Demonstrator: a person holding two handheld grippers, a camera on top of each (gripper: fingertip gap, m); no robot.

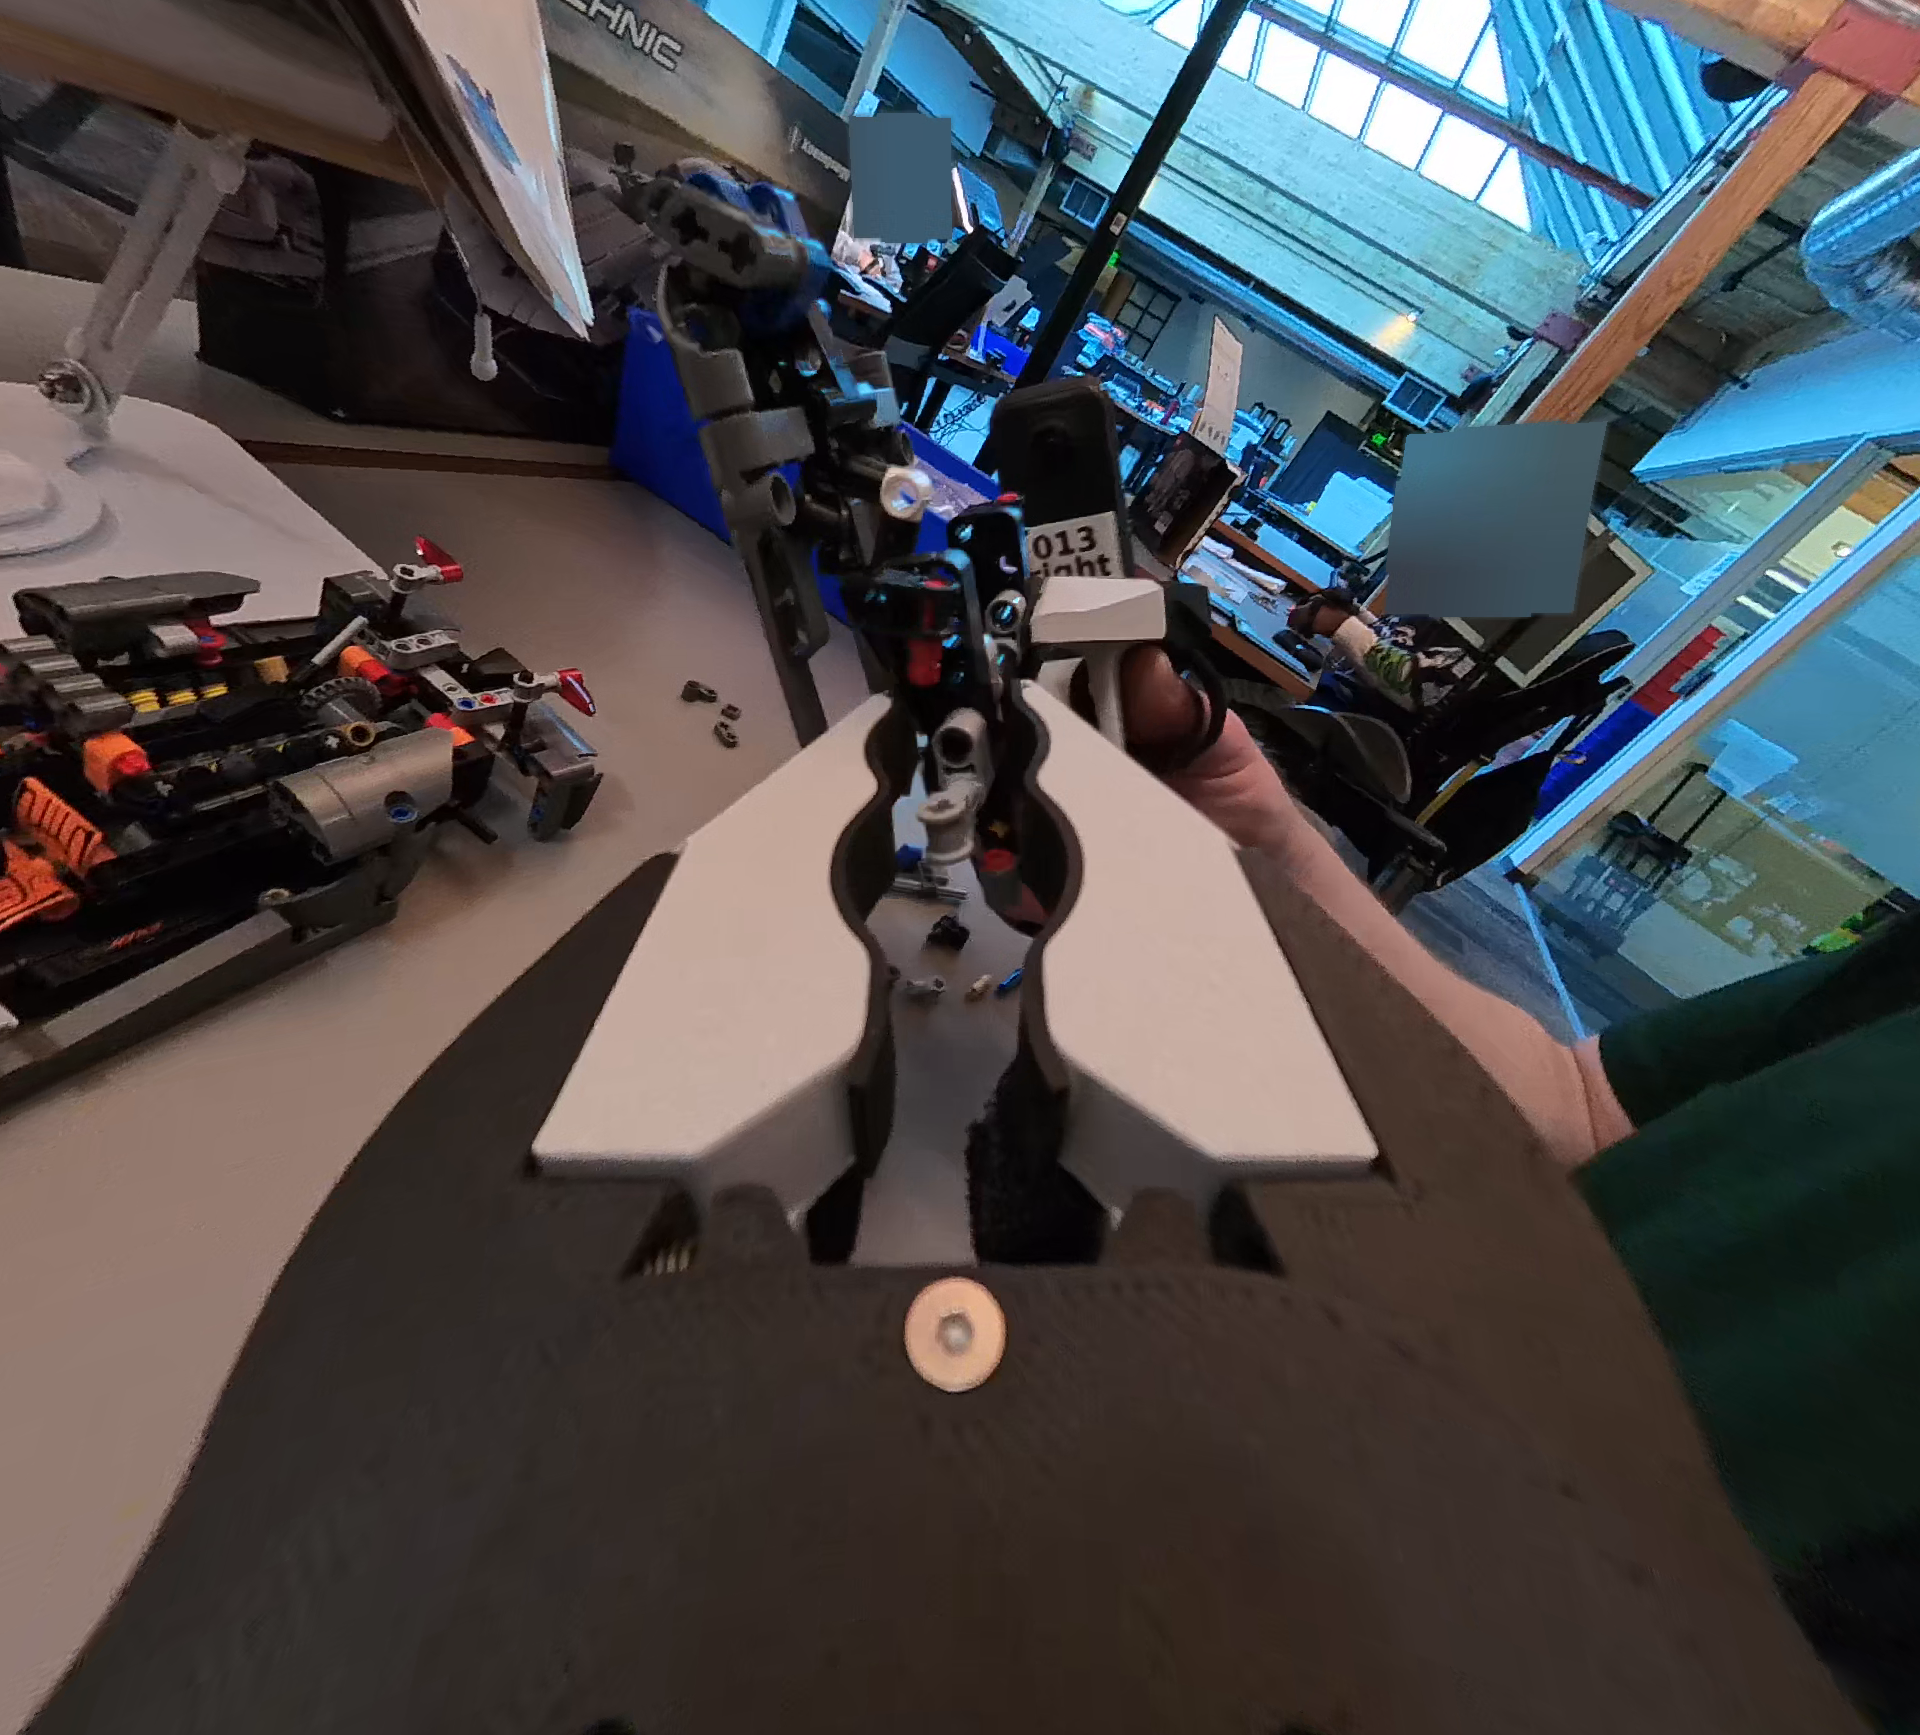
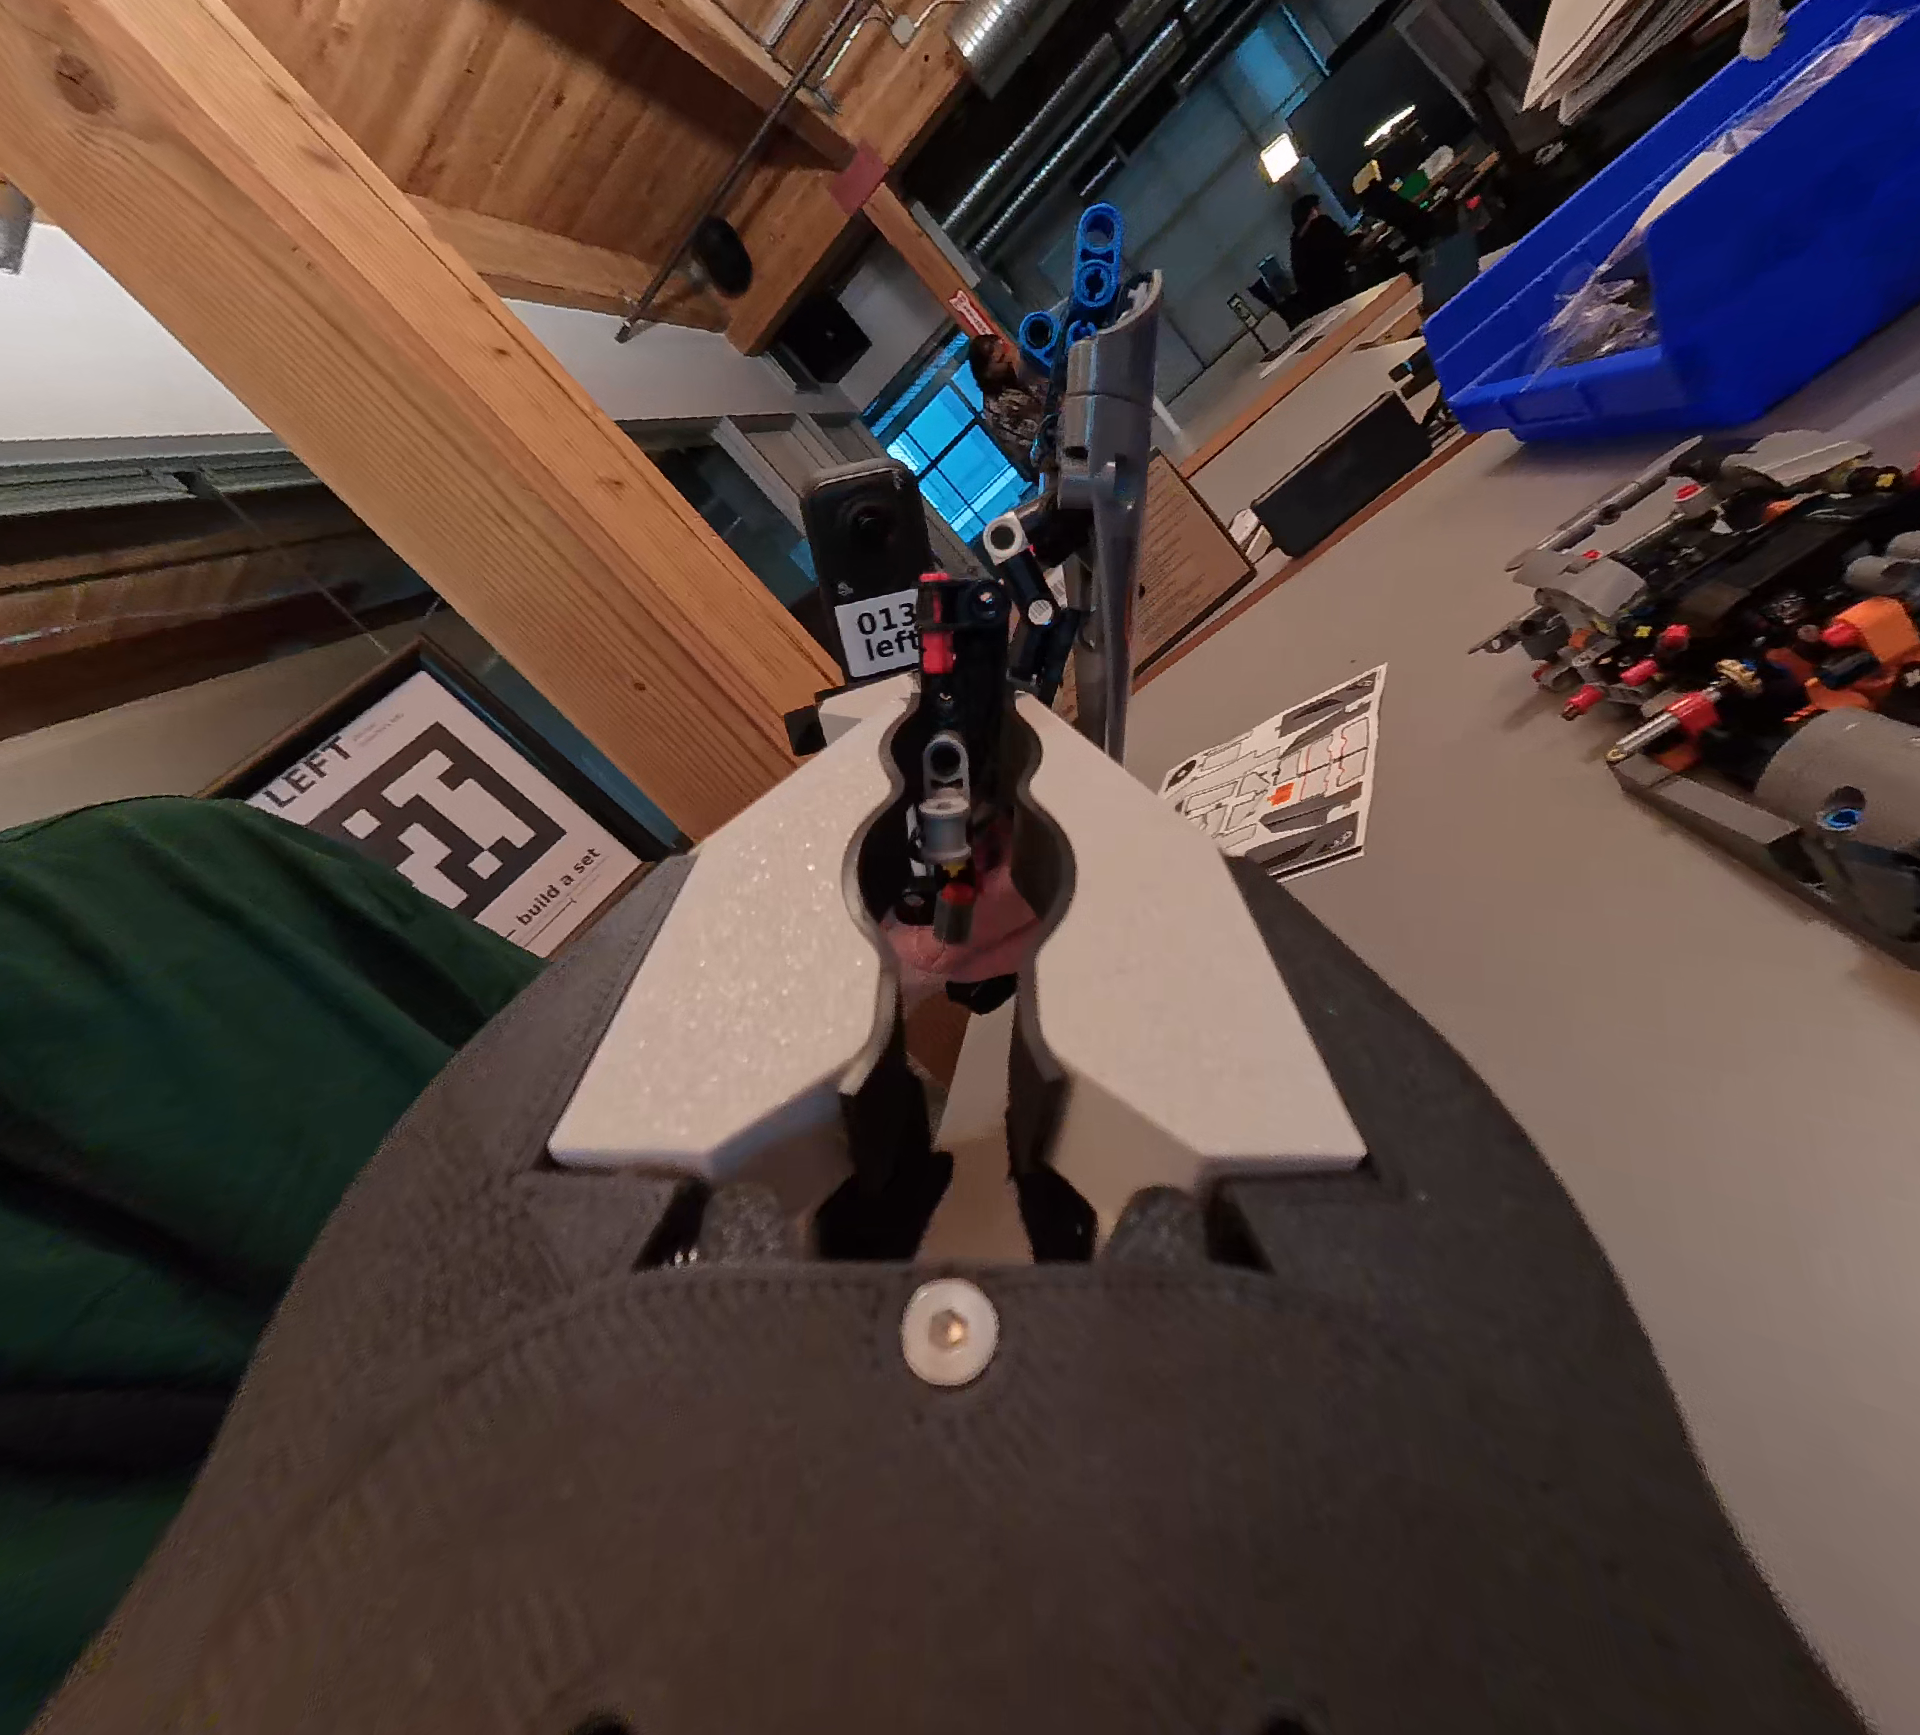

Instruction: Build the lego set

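While both grippers are lifted off the table and tilted up toward the ceiling, they're clamped onto the same piece: a skinny black Technic sub-assembly (image 1: 961,646) with red pins and a light grey connector on it. The left gripper (image 1: 956,750) has its jaws pinching the lower part of that sub-assembly, and the right gripper (image 2: 951,781) has its jaws pressed onto it from the opposite side, so the 2 tools face each other nearly tip to tip. In the left wrist view, the right gripper's camera shows just past the jaws with a hand (image 1: 1195,750) wrapped around its handle.

A taller grey and blue frame section (image 1: 748,397) rises beyond the jaws, apparently joined to the held piece, though I can't tell exactly where it connects.

Off to the left of the left jaws, the half-built car chassis (image 1: 260,729), black with orange and red bits, sits on the grey table (image 1: 520,958). A few tiny loose pins (image 1: 717,709) lie between it and the jaws. A blue parts bin (image 2: 1714,283) sits far right of the right jaws, and a sticker sheet (image 2: 1288,771) lies flat on the table just right of them. An open instruction booklet (image 1: 468,23) stands up at the upper left.
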